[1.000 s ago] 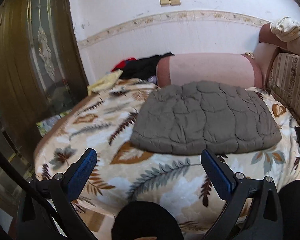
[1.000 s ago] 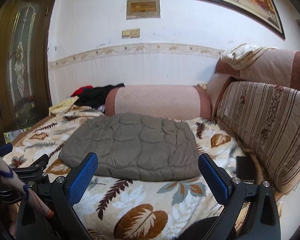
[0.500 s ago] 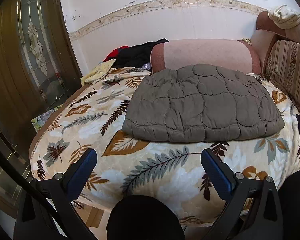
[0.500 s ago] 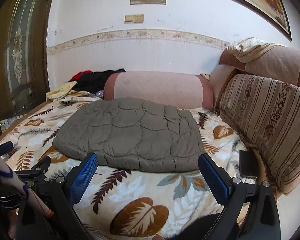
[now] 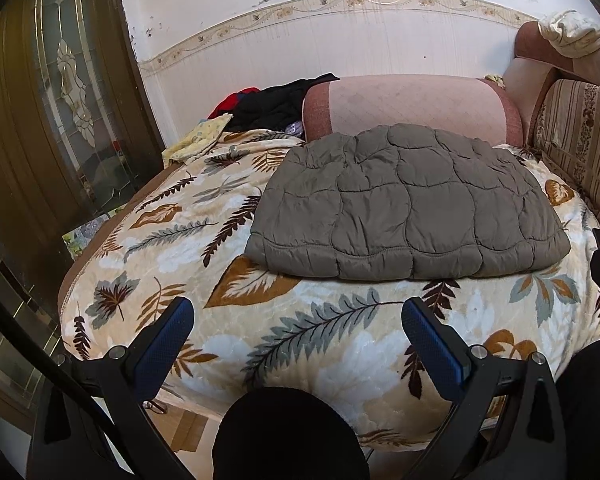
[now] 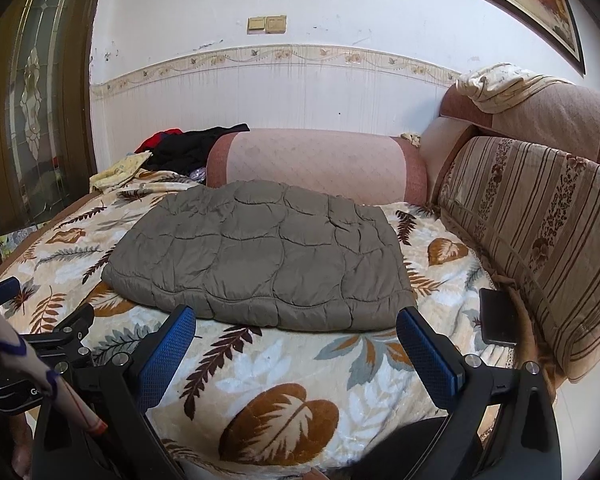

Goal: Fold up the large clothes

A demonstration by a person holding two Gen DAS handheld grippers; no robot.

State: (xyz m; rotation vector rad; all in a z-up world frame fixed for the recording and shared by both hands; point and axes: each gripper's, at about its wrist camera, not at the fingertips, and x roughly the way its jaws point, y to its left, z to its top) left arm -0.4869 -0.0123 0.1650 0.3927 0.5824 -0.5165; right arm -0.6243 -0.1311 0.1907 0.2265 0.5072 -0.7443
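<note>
A grey quilted padded garment (image 5: 408,204) lies flat on the leaf-patterned blanket (image 5: 308,332) of a bed; it also shows in the right wrist view (image 6: 260,256). My left gripper (image 5: 296,320) is open and empty, above the bed's near edge, short of the garment's near hem. My right gripper (image 6: 296,328) is open and empty, its blue fingertips just in front of the garment's near hem. The left gripper's body (image 6: 40,344) shows at the lower left of the right wrist view.
A pink bolster (image 6: 316,164) lies behind the garment. Black and red clothes (image 5: 276,100) and a yellow cloth (image 5: 200,136) sit at the back left. A striped cushion (image 6: 540,232) lines the right side, with a dark flat device (image 6: 498,316) beside it. A wooden door (image 5: 52,92) stands left.
Both grippers have tilted and moved toward the bed, so the garment appears larger and lower in both views. Both stay open; the garment has not moved.
</note>
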